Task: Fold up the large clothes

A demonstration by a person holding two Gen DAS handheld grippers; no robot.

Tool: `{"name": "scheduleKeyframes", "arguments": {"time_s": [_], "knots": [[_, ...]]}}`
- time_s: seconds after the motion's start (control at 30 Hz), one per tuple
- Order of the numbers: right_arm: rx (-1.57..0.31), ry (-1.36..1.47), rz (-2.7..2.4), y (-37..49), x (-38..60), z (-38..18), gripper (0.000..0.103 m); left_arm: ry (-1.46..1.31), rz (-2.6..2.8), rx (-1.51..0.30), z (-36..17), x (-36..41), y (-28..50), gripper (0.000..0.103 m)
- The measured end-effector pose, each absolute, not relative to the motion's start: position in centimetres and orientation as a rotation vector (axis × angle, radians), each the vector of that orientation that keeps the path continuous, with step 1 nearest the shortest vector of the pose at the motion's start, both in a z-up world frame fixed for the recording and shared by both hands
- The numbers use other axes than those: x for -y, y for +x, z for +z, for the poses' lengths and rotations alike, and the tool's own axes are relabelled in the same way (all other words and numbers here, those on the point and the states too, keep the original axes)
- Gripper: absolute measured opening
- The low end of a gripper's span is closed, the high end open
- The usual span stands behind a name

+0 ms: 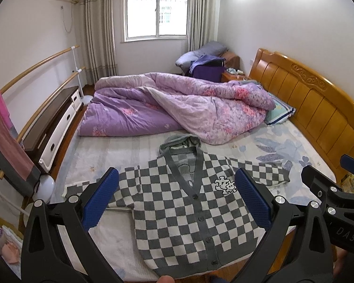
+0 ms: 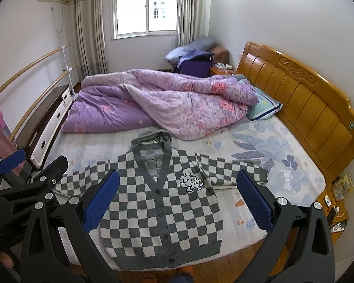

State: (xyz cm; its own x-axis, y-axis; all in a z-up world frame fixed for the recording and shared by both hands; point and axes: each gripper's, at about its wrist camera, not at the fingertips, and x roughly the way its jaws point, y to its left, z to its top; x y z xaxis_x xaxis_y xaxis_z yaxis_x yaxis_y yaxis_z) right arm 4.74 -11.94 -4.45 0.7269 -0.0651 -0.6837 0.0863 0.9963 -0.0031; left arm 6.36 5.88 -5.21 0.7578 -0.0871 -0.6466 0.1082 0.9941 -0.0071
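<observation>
The cardigan (image 2: 162,202) lies flat on the bed (image 2: 283,188) at its near edge, hood away, sleeves spread to either side. Behind it a quilt (image 2: 167,103) is heaped across the bed, with a pillow (image 2: 264,108) at its right end against the headboard (image 2: 302,99). A dresser (image 2: 47,122) stands left of the bed, and the window (image 2: 146,7) is in the far wall.
</observation>
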Motion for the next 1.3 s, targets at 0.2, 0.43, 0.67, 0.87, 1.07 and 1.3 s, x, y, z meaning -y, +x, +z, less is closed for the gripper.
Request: {"name": "scheduleKeyframes", "arguments": {"time_s": [0.2,0.43,0.67,0.87,1.07,1.3], "knots": [[-0.826,0.012,-0.020,11.1,13.9,-7.9,0.096,0.056,-0.048,-0.793,-8.5,-3.5,12.0,0.098],[-0.885,-0.027,0.115,19.5,15.3,-11.7,0.096,0.008,-0.015,-0.852,-12.5,-2.5,19.6,0.098],[-0.984,-0.185,0.269,25.0,11.0,-17.5,0.096,-0.077,-0.012,-0.990,-19.6,-6.5,23.8,0.098],[-1.101,-0.218,0.364,27.4,5.9,-24.2,0.096,-0.212,0.099,-1.111,-27.0,-15.3,24.5,0.098],[-1.135,-0.197,0.353,29.8,0.8,-28.9,0.079,-0.480,0.245,-1.191,-35.8,-30.1,24.0,0.098],[-1.347,0.003,0.397,33.8,-6.2,-37.7,0.022,-0.717,0.479,-1.134,-43.6,-47.0,22.7,0.098]]}}
